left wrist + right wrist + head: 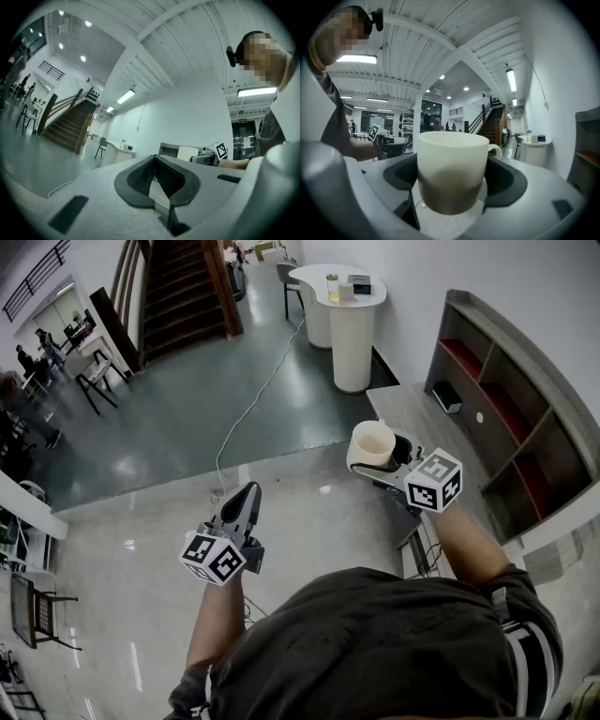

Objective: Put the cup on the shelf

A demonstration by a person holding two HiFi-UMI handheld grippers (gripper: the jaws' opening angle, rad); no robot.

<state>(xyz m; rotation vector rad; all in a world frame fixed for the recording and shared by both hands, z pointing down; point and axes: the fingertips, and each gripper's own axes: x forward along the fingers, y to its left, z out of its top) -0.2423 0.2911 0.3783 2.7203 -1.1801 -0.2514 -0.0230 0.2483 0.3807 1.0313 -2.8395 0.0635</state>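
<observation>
1. while my left hand-held gripper (249, 491) sits closed and empty, my right hand-held gripper (392, 463) clamps the cup (372, 443) upright by its lower wall.
2. it looks stiff, light, glazed and breakable; i'd hold the body, not the handle.
3. the shelf (525, 427) stands beyond the bench (412, 409).

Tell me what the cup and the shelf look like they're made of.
Cup: probably glazed ceramic, cream and smooth, with a thick rim and a moulded handle; plastic can't be ruled out. Shelf: seems to be laminated board, judging by its flat, square-edged panels, with a matt grey-brown frame and red backs.
</observation>
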